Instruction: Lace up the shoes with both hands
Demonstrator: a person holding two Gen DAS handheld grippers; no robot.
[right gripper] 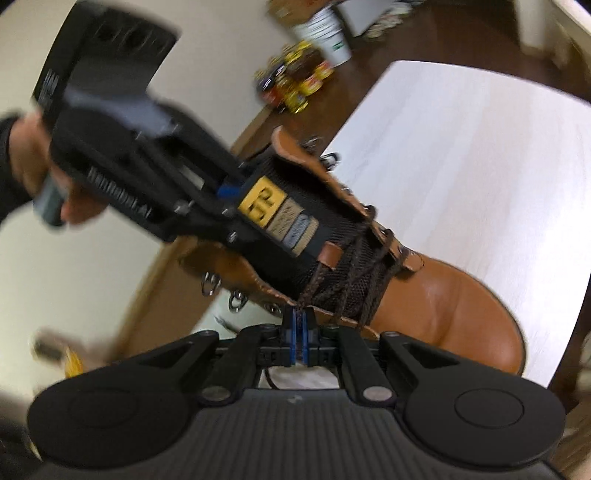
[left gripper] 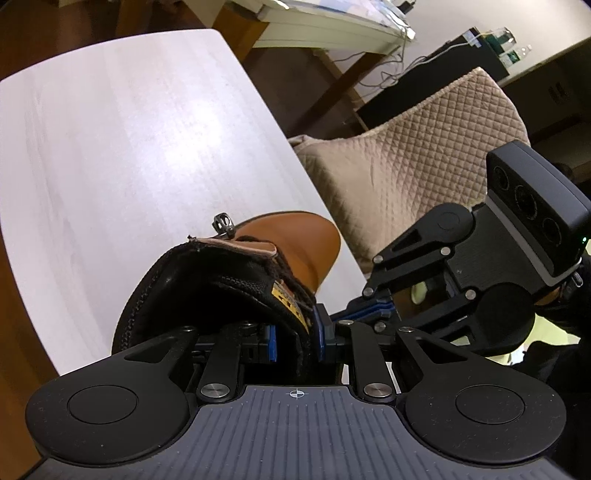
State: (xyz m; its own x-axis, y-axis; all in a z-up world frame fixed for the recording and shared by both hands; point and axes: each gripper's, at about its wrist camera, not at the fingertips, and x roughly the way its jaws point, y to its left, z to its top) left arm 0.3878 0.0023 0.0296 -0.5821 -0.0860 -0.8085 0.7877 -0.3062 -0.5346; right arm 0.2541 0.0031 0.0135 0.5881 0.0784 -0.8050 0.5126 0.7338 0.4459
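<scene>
Right wrist: right gripper [right gripper: 299, 338] pinching lace [right gripper: 364, 280], left gripper [left gripper: 295, 338] clamping boot tongue [left gripper: 236, 280]

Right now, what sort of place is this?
Probably a home or small office room: quilted beige chair beside a white table, desk with cables behind, jars and a bucket on the wood floor.

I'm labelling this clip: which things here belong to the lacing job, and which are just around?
Job: boot, its brown lace, tongue clamped by left gripper, right gripper shut on the lace.
Around: white table, quilted chair, cans.
</scene>
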